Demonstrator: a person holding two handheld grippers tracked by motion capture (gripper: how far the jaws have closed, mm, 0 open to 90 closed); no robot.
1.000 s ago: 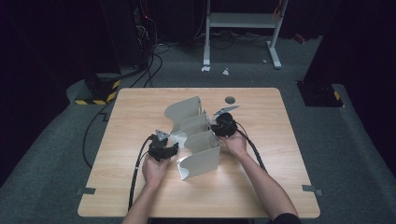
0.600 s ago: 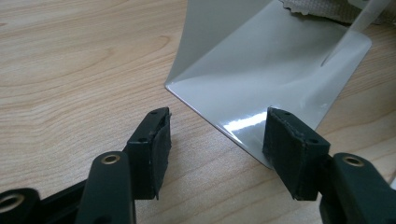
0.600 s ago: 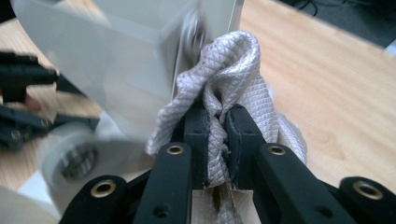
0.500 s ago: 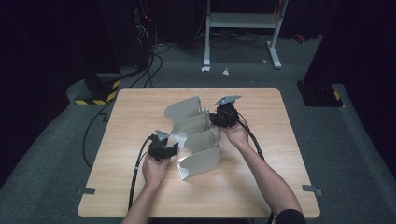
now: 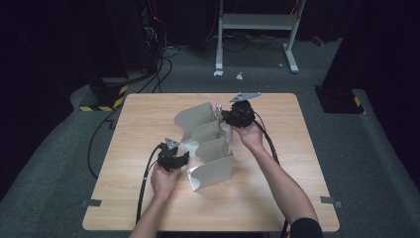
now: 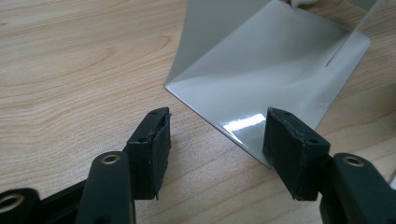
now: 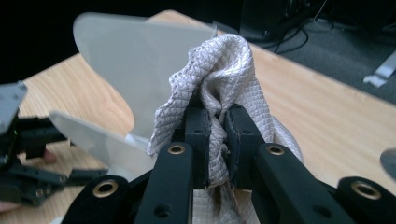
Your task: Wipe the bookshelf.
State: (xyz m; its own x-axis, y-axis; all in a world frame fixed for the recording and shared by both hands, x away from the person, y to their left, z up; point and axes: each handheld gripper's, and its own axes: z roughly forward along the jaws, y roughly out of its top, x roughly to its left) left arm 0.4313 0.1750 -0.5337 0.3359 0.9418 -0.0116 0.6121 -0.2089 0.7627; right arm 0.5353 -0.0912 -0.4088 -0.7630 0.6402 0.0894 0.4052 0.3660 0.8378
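The wooden surface [image 5: 148,198] carries a grey file rack [image 5: 210,148] of several upright curved dividers, running from the person's near side toward the far side, so its long axis points away from the person. The right gripper [image 5: 229,116] is at the far end of that rack, the left gripper [image 5: 185,157] at its near left flank; the right one is therefore the nearer to the cloth [image 7: 219,79].

That pale, quilted-looking cloth is bunched and pinched between the right fingers [image 7: 198,130], which are clenched on it. It bulges up past the fingertips and hangs below them, with one divider standing just behind it in the right gripper view. From the high view the cloth sits at the rack's far right edge, just beside the dividers.

The left fingers [image 6: 156,144] are spread wide and released, resting near the surface. The corner of the rack's glossy base plate [image 6: 261,79] lies between them, seemingly untouched by the pads.
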